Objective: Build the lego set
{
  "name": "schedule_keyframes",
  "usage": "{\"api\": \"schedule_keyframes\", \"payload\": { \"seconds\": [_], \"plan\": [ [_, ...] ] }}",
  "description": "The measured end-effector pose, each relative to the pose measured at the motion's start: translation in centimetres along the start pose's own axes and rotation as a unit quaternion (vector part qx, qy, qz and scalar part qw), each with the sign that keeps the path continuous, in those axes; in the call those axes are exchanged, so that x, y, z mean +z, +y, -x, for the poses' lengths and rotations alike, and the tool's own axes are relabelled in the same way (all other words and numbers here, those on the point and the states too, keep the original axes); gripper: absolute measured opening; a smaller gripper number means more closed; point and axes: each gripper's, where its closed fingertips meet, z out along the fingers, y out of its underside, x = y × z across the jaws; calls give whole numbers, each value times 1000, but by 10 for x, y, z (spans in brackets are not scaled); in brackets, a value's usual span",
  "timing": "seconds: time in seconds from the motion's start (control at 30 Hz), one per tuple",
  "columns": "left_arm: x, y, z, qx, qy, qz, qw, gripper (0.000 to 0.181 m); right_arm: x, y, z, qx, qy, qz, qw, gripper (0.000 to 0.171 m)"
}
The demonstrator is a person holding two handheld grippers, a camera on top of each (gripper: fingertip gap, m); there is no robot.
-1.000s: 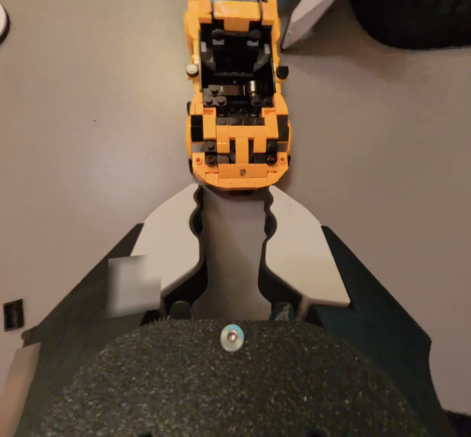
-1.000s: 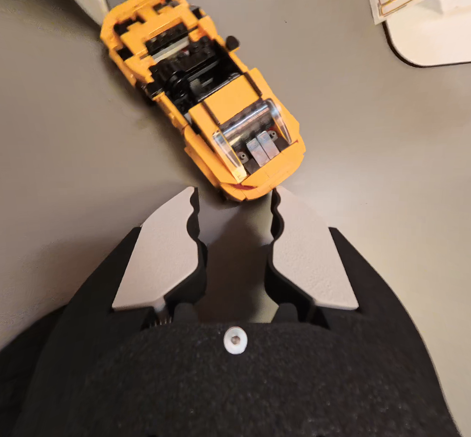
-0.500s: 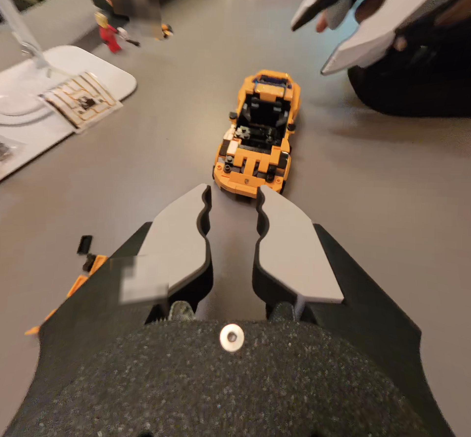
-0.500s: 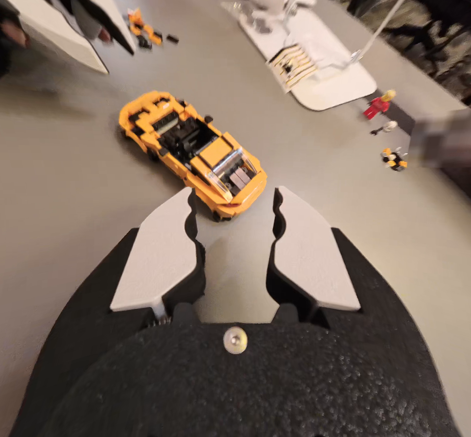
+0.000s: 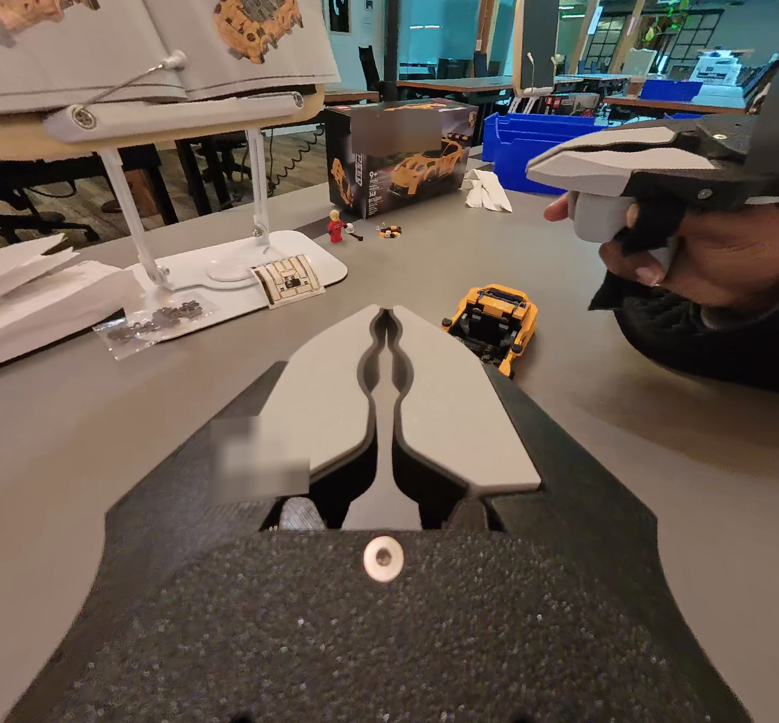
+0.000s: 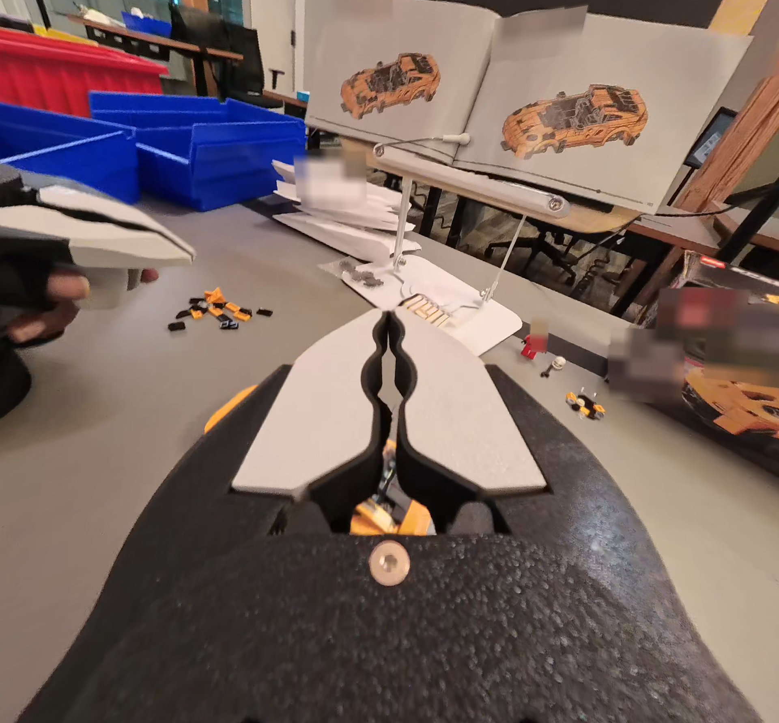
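One orange and black lego car (image 5: 491, 325) sits on the grey table (image 5: 463, 247) right of centre in our left wrist view, its cabin roofless and dark; in the right wrist view it lies mostly hidden beneath our right gripper (image 6: 388, 317). Both that gripper and our left gripper (image 5: 385, 313) hold nothing, jaws pressed together. Blue bins (image 6: 189, 146) fill the upper left; we cannot tell their contents. A set box (image 5: 396, 154), red minifigure (image 5: 336, 226), loose bricks (image 6: 217, 310) and booklet stand (image 5: 236, 256) lie around.
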Motion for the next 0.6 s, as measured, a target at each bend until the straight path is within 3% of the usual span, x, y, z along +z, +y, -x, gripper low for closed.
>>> {"api": "schedule_keyframes", "payload": {
  "seconds": [0.33, 0.5, 0.6],
  "plan": [
    [9, -5, 13, 53, -54, 5, 997, 7, 23, -40, -17, -1, 9, -32, 999, 0],
    [30, -28, 34, 70, -78, -11, 994, 6, 53, -70, -37, -43, 11, -46, 998, 0],
    [48, -63, 57, 76, -104, -37, 991, 4, 81, -87, -57, -75, 27, -51, 996, 0]
  ]
}}
